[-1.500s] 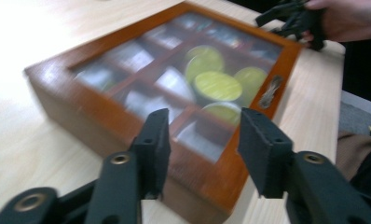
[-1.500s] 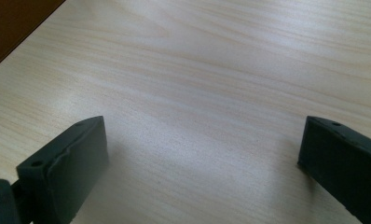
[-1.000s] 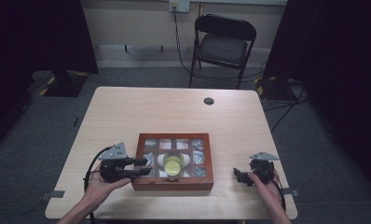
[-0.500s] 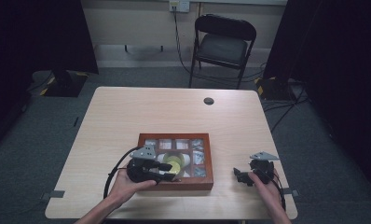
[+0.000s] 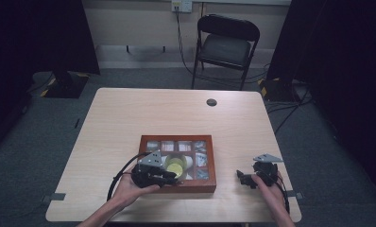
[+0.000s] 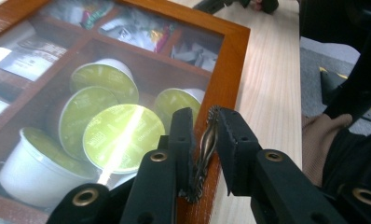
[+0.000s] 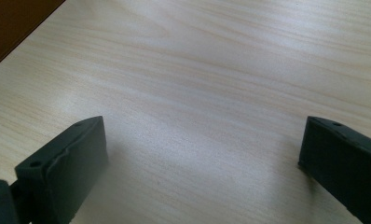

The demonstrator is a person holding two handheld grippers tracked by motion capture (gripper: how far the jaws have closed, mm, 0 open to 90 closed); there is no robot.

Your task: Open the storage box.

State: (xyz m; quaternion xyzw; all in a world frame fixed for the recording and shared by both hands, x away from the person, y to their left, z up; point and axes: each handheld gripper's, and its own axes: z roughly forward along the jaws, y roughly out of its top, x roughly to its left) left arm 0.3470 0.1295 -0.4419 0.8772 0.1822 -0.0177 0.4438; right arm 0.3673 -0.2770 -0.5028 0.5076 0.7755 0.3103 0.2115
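A pale wooden bench (image 5: 129,118) carries a glass-lidded wooden box (image 5: 177,163) near its front edge. The left tongs (image 6: 206,140) have just been closing and pinch the brass clasp (image 6: 207,144) on its front rim. The right tongs (image 7: 202,154), well apart, stand spread over bare wood.

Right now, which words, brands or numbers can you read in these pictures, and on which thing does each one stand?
None can be read with certainty.
Green capsule lids: small print in the middle, too blurred to read.
Packets under the glass lid of the wooden box: printing is there, but blurred.
Table: no text.
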